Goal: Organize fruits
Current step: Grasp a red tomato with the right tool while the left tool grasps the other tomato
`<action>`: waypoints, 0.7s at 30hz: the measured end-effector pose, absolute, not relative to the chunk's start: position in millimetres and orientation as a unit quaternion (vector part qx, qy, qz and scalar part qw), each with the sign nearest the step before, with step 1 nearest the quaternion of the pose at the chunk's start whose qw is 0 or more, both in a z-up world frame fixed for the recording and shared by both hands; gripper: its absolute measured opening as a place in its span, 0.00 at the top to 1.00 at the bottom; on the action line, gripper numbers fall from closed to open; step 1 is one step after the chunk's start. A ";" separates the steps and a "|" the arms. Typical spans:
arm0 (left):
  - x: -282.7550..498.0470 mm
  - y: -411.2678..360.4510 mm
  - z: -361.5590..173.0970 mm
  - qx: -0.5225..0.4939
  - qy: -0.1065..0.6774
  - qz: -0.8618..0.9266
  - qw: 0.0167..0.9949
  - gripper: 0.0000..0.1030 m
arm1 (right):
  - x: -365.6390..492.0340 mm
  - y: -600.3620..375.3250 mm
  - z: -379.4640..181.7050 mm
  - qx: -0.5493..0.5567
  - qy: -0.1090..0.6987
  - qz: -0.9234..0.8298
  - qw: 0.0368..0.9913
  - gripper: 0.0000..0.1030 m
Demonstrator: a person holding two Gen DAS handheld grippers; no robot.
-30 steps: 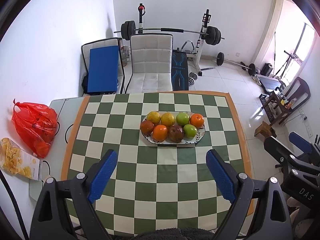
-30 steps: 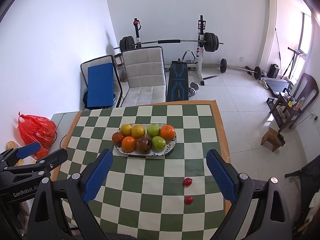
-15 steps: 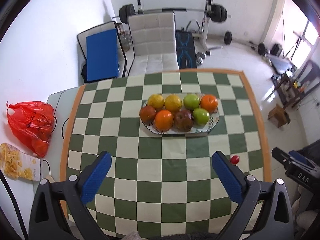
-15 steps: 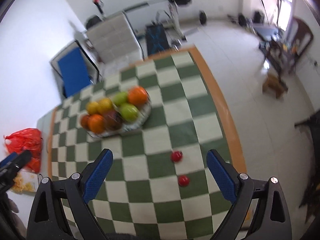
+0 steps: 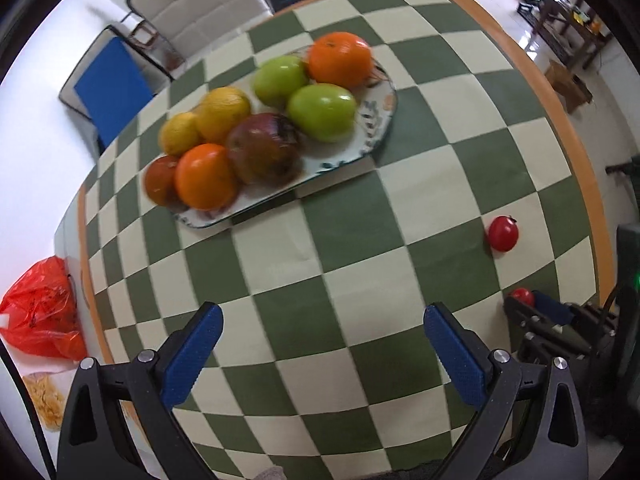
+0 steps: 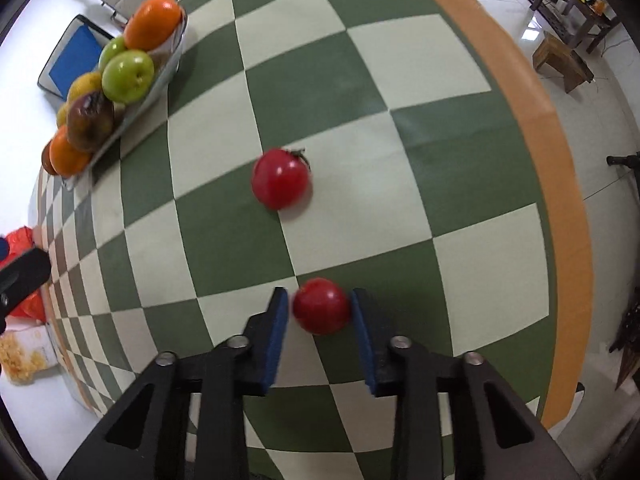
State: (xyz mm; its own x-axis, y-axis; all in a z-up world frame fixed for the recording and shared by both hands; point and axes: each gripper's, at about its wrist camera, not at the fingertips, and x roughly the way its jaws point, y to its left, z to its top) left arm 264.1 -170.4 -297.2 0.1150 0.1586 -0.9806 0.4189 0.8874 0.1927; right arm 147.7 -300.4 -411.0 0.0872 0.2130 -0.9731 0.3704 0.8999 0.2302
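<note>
A patterned plate [image 5: 387, 109] on the checkered table [image 5: 352, 208] carries oranges [image 5: 340, 58], green apples [image 5: 322, 111], lemons and a dark fruit. Two small red tomatoes lie on the cloth to its right. The farther tomato [image 6: 281, 178] sits free. My right gripper [image 6: 320, 312] is low over the table with its blue pads closed onto the sides of the nearer tomato [image 6: 322, 306], which still rests on the cloth. In the left wrist view that gripper [image 5: 534, 308] and tomato [image 5: 522, 295] show at the right. My left gripper [image 5: 323, 344] hovers open and holds nothing, short of the plate.
The table's orange border [image 6: 560, 184] runs close to the right of the tomatoes, with floor beyond. A red plastic bag [image 5: 40, 316] and a snack packet [image 5: 42, 400] lie off the table's left edge. Chairs [image 5: 200, 0] stand behind the table.
Both grippers have dropped and moved forward toward the table. My right gripper went from wide open to closed around the nearer tomato. The left one stayed open.
</note>
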 end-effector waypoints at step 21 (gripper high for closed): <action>270.3 -313.3 -378.8 0.199 0.707 -0.237 0.635 0.73 | 113.3 -394.6 -386.6 0.246 0.648 -0.133 0.708 0.69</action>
